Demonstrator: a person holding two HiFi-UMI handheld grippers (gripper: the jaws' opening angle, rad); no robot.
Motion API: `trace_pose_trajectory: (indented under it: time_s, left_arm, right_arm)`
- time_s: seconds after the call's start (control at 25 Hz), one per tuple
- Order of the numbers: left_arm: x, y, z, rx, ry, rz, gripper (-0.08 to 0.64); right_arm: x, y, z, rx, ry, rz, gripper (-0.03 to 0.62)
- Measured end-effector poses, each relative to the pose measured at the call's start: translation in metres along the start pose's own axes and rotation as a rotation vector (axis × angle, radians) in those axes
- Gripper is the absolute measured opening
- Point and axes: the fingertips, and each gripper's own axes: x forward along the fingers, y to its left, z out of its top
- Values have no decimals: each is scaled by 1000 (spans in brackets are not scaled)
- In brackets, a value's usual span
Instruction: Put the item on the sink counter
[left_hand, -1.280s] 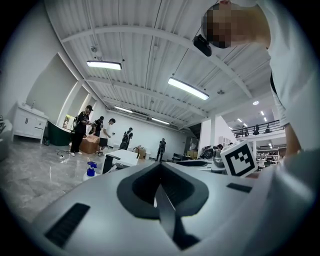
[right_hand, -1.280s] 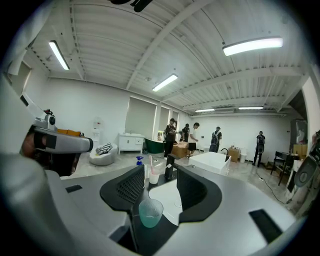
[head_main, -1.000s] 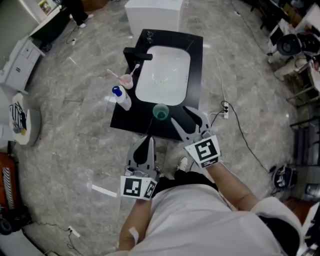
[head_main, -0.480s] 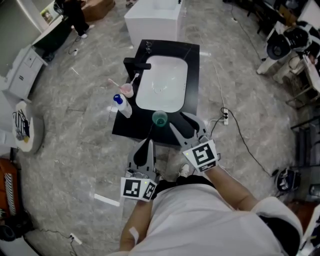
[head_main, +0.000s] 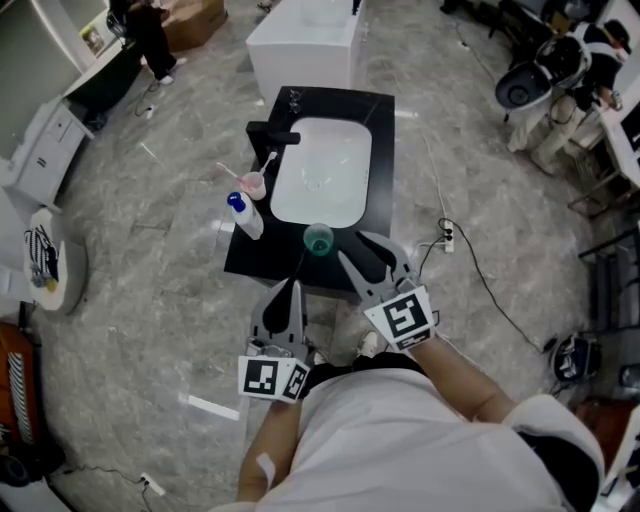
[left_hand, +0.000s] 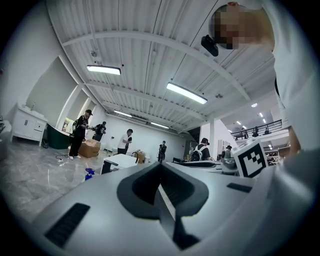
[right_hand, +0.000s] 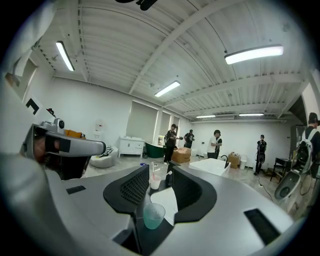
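Your right claw (head_main: 354, 246), jaws just narrowing yet spread and empty, sits mid-frame beside the translucent teal plastic cup (head_main: 319, 238); left claw (head_main: 293, 284) pressed together.

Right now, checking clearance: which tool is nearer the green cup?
Right. The right tool is just short of the green cup; its jaws have just been closing, cup in their gap, ungripped. The left tool, shut, hangs farther back.
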Motion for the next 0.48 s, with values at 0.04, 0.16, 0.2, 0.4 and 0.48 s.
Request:
trace_pose_trajectory:
  time_s: [0.04,0.16,0.2,0.4,0.48]
  left_arm:
    - [0,1,1,4,-1,-2,3]
    - [1,2,1,11,1,-8,3]
    - [1,3,1,11,2,-10,3]
    - [0,7,3,22,-1,-18,2]
    - [0,9,3,25,3,-26,3]
  right_arm:
    - [0,0,0,-6,-1,0,160]
    - [-1,1,1,-16,-1,-5,149]
    - [-1,1,2,-14,-1,-8,147]
    - [1,3,5,-17,-4,-15,129]
    - [3,4,9,-14,-7,-19,126]
